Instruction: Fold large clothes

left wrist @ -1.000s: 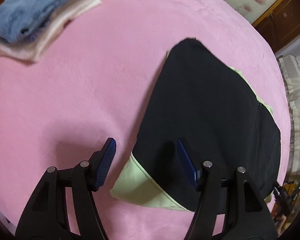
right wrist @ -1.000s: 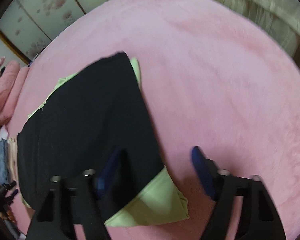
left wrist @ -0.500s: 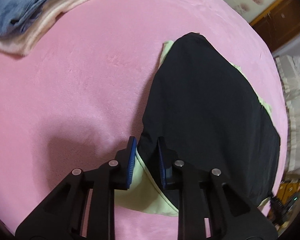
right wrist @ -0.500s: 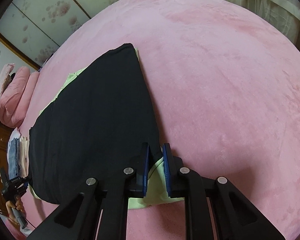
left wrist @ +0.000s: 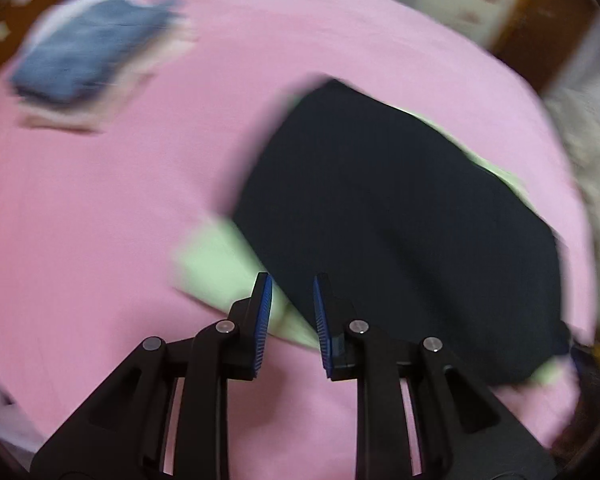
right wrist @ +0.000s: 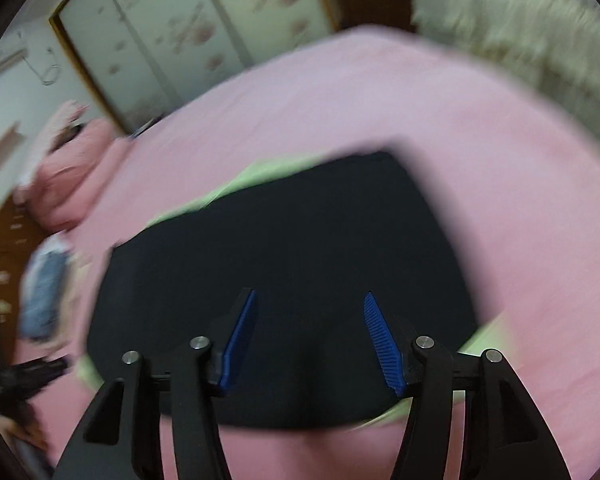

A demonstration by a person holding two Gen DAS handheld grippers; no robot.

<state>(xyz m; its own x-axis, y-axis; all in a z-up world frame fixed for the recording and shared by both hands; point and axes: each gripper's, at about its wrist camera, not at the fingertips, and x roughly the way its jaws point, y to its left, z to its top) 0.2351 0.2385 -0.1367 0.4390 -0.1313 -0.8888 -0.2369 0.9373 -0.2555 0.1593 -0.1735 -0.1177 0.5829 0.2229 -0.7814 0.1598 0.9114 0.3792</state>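
Note:
A black garment [left wrist: 400, 220] with pale green edging [left wrist: 216, 264] lies folded on the pink bed [left wrist: 100, 240]. My left gripper [left wrist: 292, 300] sits at the near corner where black meets green. Its jaws stand narrow with that cloth edge between the pads, though the picture is blurred. In the right wrist view the black garment [right wrist: 300, 232] fills the middle, with green showing along its far and near edges. My right gripper [right wrist: 310, 304] hovers over the black cloth. Its jaws are opening, and nothing is pinched between them.
A pile of folded clothes with blue denim on top [left wrist: 88, 60] lies at the far left of the bed; the same pile [right wrist: 44, 296] shows in the right wrist view. Pink pillows [right wrist: 76, 176], wardrobe doors [right wrist: 204, 32] and a lace cover [right wrist: 520, 40] border the bed.
Both grippers went from open to shut on the garment's near corners. The right one has since let go and now stands over the black cloth. Both views have swung and blurred.

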